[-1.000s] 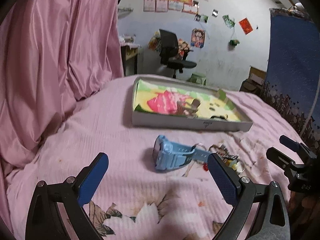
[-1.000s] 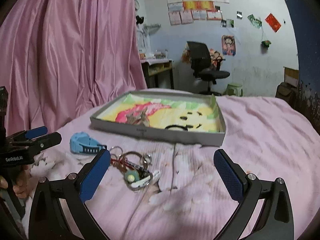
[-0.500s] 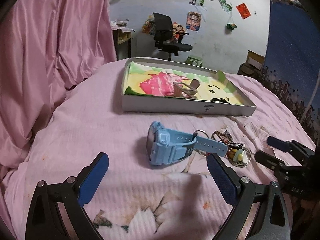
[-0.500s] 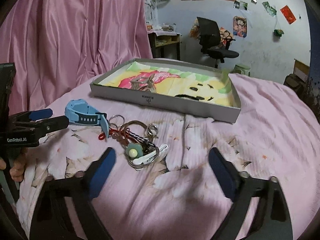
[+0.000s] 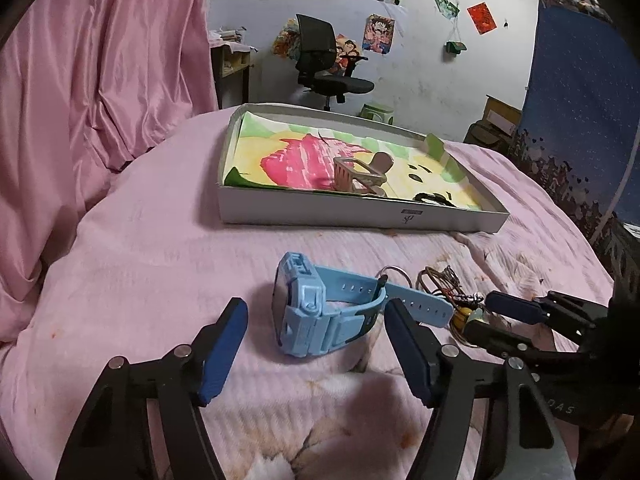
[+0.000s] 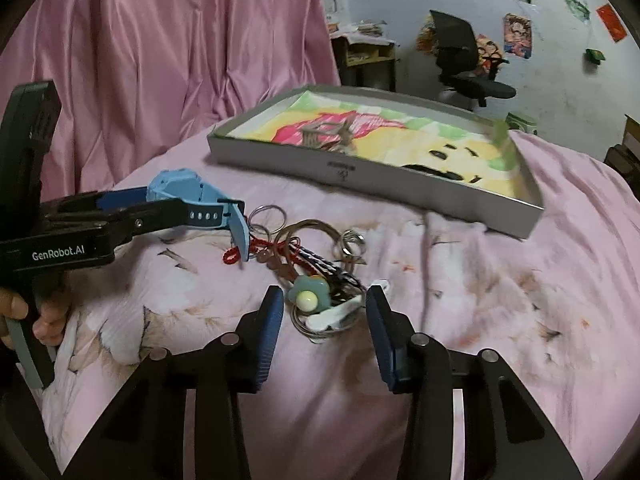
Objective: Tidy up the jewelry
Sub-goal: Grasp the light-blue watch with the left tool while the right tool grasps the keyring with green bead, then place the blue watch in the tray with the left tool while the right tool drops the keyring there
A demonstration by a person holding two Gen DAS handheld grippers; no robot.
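Pink satin curtain [image 5: 100, 60] filling the left of the frame. Pale, scuffed wall [image 5: 420, 60] at upper centre, dotted with posters [image 5: 378, 34] and small pictures. Black office chair [image 5: 324, 64] below them, wooden desk [image 5: 234, 68] to its left. Dark blue starry cloth [image 5: 576, 112] at right. Pink bedspread [image 5: 152, 248] across the foreground.

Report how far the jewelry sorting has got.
Done: one tan piece and small dark bits already lie in the tray. In hand: the left claw is closing around the blue watch, the right claw around the keyring bunch; neither pinches yet. Left: lift both from the pink sheet into the tray.
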